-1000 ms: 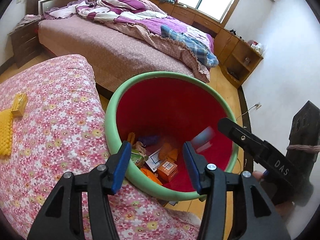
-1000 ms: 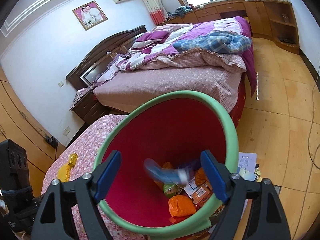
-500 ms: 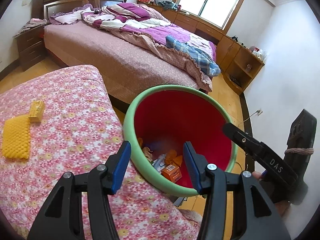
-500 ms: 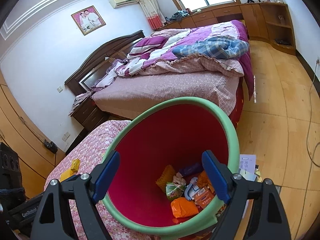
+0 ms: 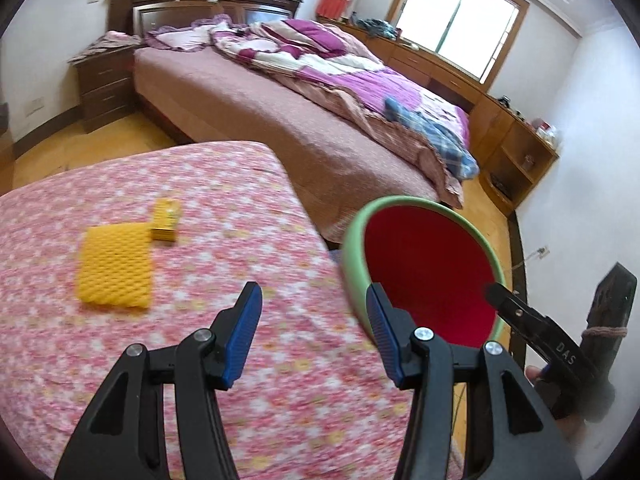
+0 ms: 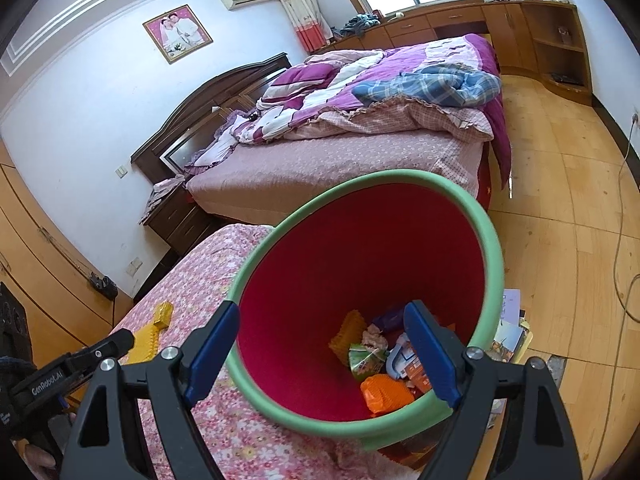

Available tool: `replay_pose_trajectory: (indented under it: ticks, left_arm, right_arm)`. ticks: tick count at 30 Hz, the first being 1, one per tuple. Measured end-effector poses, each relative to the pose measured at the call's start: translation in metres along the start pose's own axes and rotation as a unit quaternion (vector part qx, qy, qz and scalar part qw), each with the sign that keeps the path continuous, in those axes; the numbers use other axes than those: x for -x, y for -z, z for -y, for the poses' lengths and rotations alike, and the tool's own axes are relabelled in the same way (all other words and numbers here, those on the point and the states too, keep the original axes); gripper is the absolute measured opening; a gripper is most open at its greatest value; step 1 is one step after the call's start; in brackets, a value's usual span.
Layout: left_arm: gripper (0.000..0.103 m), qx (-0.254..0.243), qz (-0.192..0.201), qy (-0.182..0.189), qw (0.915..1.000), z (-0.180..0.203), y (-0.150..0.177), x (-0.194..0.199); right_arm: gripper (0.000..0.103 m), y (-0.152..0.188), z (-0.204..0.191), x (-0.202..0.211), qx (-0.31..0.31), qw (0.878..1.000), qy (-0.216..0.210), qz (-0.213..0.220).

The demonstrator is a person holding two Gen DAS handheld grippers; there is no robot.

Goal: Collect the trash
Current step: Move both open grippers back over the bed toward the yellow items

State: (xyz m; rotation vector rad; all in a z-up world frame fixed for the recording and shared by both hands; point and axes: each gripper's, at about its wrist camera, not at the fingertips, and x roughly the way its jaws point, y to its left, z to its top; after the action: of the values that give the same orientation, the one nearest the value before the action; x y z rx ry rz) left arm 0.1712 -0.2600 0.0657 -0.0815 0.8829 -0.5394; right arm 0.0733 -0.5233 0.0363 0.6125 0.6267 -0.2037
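Left on the flowered cloth, toward its far edge and well apart from the bin at its right edge: a yellow foam mat touching a small yellow box, both likely light, the mat soft and best pinched at an edge, the box stiff enough to take across its sides. Left gripper half open and empty above the cloth, right gripper wide and empty over the bin. Beyond: bed, wooden floor.
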Motion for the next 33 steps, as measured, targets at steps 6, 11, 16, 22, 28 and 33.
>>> replay_pose_trajectory:
  ticks: [6, 11, 16, 22, 28, 33]
  left_arm:
    - [0.054, 0.013, 0.005, -0.035, 0.9993, -0.035, -0.002, 0.010]
    - [0.054, 0.027, 0.011, -0.062, 0.9976, -0.065, -0.002, 0.017]
    - [0.056, 0.033, 0.007, -0.092, 0.9952, -0.096, -0.004, 0.016]
    - [0.063, 0.059, -0.020, -0.107, 0.9923, -0.135, -0.011, -0.005]
    - [0.063, 0.063, -0.049, -0.089, 0.9928, -0.144, -0.014, -0.036]
    - [0.064, 0.044, -0.051, -0.107, 0.9920, -0.140, -0.010, -0.054]
  right_arm:
    - [0.086, 0.006, -0.015, 0.000, 0.004, 1.000, 0.003, -0.003]
    - [0.086, 0.011, -0.033, -0.001, 0.016, 1.000, 0.003, -0.006]
    - [0.086, 0.015, -0.052, -0.002, 0.032, 0.999, 0.005, -0.008]
    - [0.086, 0.018, -0.064, -0.013, 0.042, 0.999, 0.010, -0.015]
    - [0.086, 0.019, -0.065, -0.023, 0.047, 0.998, 0.019, -0.022]
    - [0.086, 0.019, -0.063, -0.030, 0.047, 0.998, 0.023, -0.026]
